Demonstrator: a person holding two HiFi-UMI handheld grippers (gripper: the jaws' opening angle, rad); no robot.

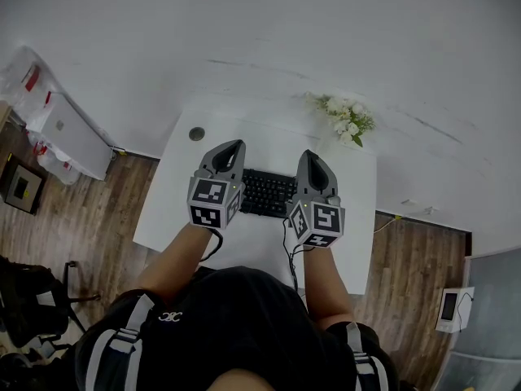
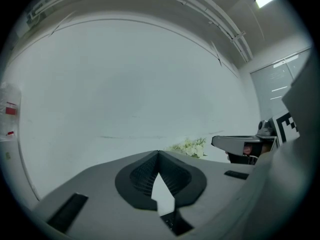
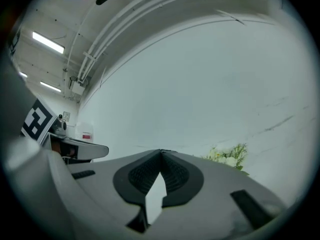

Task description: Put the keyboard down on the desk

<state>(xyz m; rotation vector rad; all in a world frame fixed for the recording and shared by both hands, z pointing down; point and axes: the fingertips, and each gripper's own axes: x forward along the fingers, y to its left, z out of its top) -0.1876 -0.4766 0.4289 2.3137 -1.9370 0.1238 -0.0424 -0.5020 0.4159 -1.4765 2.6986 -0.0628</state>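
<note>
A black keyboard (image 1: 267, 192) lies flat on the white desk (image 1: 183, 214), and part of it is hidden under my two grippers. My left gripper (image 1: 236, 143) hangs over the keyboard's left end, shut, with nothing between its jaws. Over the keyboard's right end my right gripper (image 1: 309, 153) is likewise shut and empty. In the left gripper view the closed left gripper (image 2: 159, 152) points at the white wall, with the right gripper (image 2: 242, 143) off to its right. The right gripper view shows the right gripper (image 3: 161, 151) with its jaws together and the left gripper (image 3: 80, 149) at the left.
A bunch of white flowers (image 1: 346, 119) stands at the desk's far right corner; the flowers (image 2: 189, 146) also show in the left gripper view and the flowers (image 3: 227, 155) in the right gripper view. A round grommet (image 1: 196, 133) sits at the desk's far left. A silver laptop (image 1: 69, 133) lies on bags on the floor at the left.
</note>
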